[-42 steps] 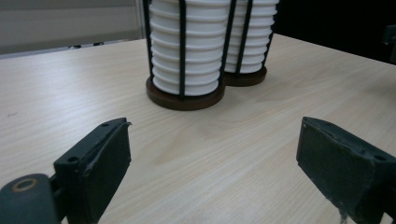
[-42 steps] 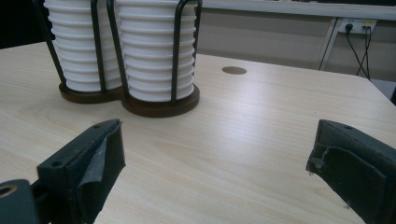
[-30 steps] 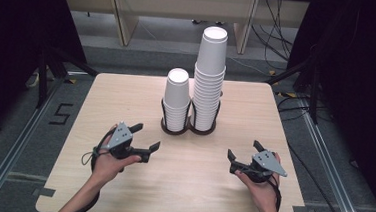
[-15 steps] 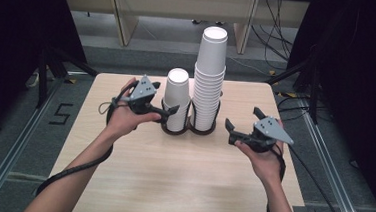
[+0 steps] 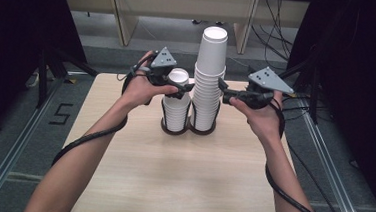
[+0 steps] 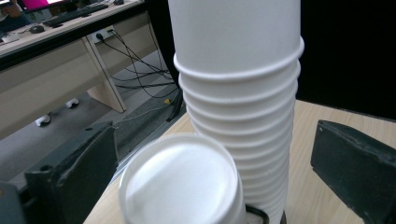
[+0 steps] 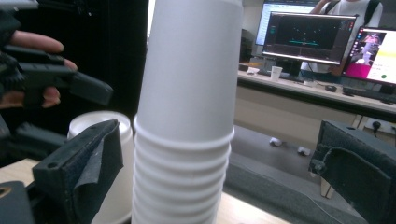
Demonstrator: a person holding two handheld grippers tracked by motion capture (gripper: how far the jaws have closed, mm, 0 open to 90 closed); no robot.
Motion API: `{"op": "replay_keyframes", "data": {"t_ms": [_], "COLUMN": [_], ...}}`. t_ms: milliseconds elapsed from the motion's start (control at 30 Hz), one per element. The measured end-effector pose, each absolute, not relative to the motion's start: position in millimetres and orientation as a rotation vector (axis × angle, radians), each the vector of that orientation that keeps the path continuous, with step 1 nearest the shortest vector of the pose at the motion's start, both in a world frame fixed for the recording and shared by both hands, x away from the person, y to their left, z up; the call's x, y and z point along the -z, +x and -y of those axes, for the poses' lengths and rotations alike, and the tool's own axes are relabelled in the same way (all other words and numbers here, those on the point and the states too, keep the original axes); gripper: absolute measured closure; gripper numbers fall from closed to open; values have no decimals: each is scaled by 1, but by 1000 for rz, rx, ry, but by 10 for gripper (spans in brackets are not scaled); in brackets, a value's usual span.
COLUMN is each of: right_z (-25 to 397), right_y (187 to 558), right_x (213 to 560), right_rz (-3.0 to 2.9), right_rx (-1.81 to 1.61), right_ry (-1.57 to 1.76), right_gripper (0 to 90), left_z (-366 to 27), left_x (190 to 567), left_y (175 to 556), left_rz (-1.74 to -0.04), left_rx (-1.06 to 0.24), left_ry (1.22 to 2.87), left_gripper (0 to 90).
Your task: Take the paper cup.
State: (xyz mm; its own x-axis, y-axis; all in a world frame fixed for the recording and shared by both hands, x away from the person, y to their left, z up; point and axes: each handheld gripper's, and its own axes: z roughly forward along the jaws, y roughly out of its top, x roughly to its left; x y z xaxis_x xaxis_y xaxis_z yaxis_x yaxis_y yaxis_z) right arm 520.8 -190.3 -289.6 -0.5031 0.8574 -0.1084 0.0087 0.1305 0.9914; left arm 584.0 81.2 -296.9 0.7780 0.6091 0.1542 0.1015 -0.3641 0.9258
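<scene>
At the far middle of the table [image 5: 120, 181], 2 stacks of white paper cups are stood upside down in a black double ring holder [image 5: 188, 129]. On the left, the short stack [image 5: 176, 102] is being closed in on by the left gripper [image 5: 185, 87]: its jaws are spread wide and set to either side of the top cup, with nothing clamped yet. In the left gripper view that cup's flat base [image 6: 180, 179] is seen between the 2 black jaws, clear of both. To the right, the tall stack [image 5: 208, 80] is flanked by the right gripper [image 5: 224, 91], its jaws also parted and apart from the cups, as the right gripper view shows with the tall stack [image 7: 187, 121] standing between them. By the look of it, no cup has been lifted and the grasp itself is left to be made, then any lift. Both forearms are stretched forward, wrists raised, hands angled inward toward the stacks.
</scene>
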Motion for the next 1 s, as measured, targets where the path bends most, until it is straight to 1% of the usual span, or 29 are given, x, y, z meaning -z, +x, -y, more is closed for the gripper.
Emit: {"op": "replay_keyframes", "data": {"t_ms": [200, 367, 500, 700, 1000], "right_z": [179, 174, 171, 166, 162], "right_y": [539, 550, 554, 561, 568], "right_x": [272, 265, 263, 259, 253], "right_rz": [-1696, -1706, -1720, -1732, -1737], "right_rx": [-1477, -1490, -1482, -1494, -1511], "right_ry": [855, 859, 855, 857, 862], "right_gripper": [23, 23, 23, 24, 26], "left_z": [-64, -57, -52, -44, -35], "left_x": [292, 291, 290, 290, 291], "left_y": [594, 600, 603, 605, 610], "left_rz": [-510, -507, -503, -501, -497], "left_rx": [-591, -585, -577, -566, -518], "left_ry": [1942, 1952, 1961, 1979, 1991], "left_gripper": [4, 22, 32, 70, 74]}}
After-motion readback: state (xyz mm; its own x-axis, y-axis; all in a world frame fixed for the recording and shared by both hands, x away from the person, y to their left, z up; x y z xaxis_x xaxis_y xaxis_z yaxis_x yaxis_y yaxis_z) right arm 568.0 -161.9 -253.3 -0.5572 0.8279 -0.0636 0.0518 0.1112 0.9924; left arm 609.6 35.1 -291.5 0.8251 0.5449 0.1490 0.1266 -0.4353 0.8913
